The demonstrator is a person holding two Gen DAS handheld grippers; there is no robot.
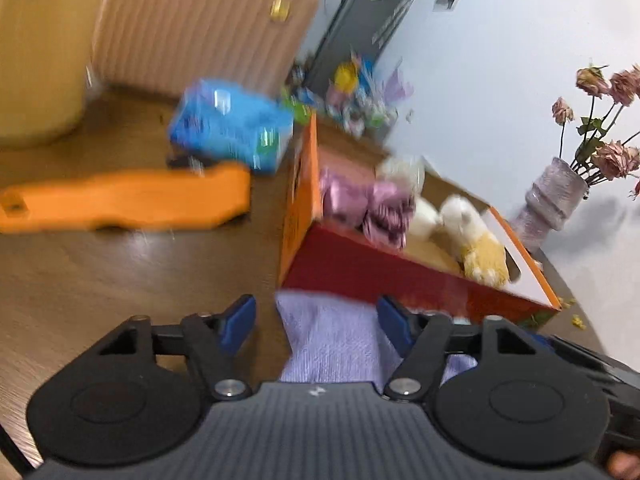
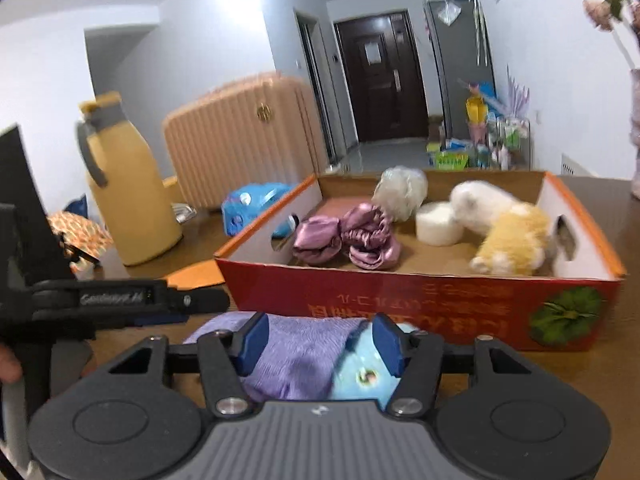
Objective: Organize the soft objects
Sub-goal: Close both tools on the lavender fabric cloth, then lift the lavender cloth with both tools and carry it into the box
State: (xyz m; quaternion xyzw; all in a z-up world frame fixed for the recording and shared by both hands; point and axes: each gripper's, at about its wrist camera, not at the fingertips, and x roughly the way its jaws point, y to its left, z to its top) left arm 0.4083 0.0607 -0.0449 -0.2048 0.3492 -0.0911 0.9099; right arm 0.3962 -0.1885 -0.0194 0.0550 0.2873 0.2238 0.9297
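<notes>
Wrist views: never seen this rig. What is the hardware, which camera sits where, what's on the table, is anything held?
There is no robot here. A person holds a two-finger gripper in each hand, each with a fisheye camera looking along its fingers. One picture is from the left gripper, the other from the right gripper. On the wooden table stands an open cardboard box with satin cloths, a plush toy and a white roll inside. In front of it lies a purple cloth. It sits between both grippers' jaws. The left jaws stand open; whether the right ones pinch it I cannot tell.
</notes>
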